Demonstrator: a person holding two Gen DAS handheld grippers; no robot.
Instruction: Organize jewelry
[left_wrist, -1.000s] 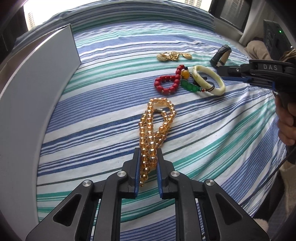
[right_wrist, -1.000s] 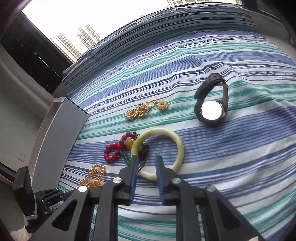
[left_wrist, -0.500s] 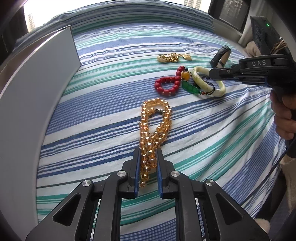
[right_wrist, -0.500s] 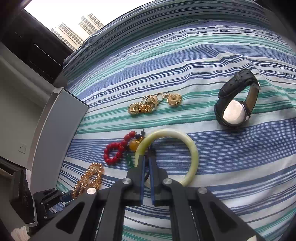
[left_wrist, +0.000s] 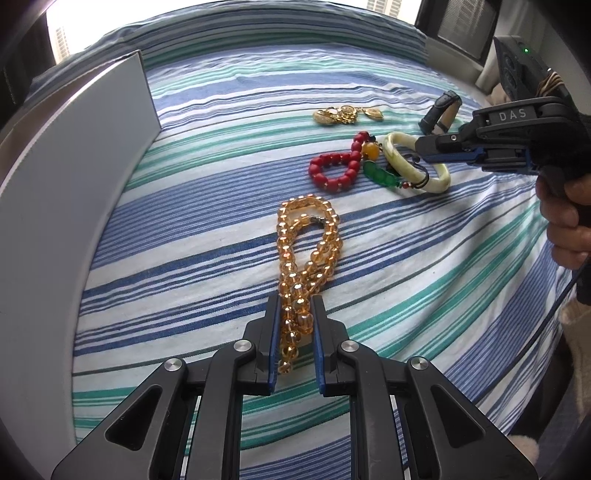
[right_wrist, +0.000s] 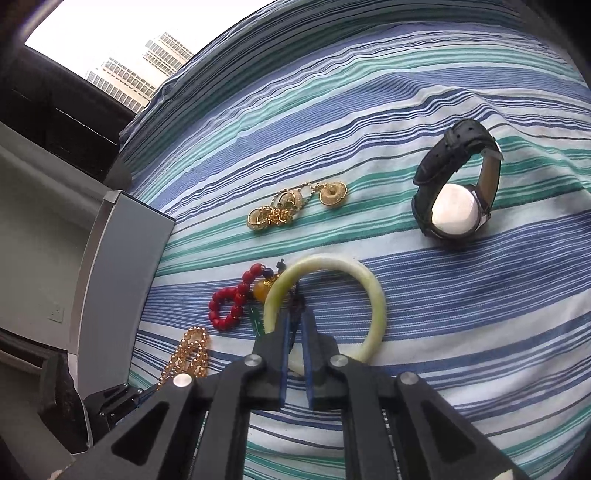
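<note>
The near end of the amber bead necklace (left_wrist: 304, 258) is held between the pads of the left gripper (left_wrist: 294, 325), which is closed onto the strand, though not tightly. The necklace lies doubled on the striped bedspread (left_wrist: 221, 206); its long axis runs from the gripper towards the far side, with the closed loop pointing away.

The right gripper (right_wrist: 294, 332) is clamped on the near rim of the pale green bangle (right_wrist: 373, 295), which lies flat to the right of the red bead bracelet (right_wrist: 231, 306).

Risks, as judged:
- Round beads may roll out of the left pads if the strand is lifted quickly; the free length would then swing or drop.
- The green pendant (left_wrist: 380, 177) and a dark cord lie against the bangle; if the bangle is raised, the red bracelet may be dragged with it.

The grey box (left_wrist: 74, 184) stands at the left. The gold chain (right_wrist: 295, 210) and the wristwatch (right_wrist: 454, 188) lie farther off, untouched.
</note>
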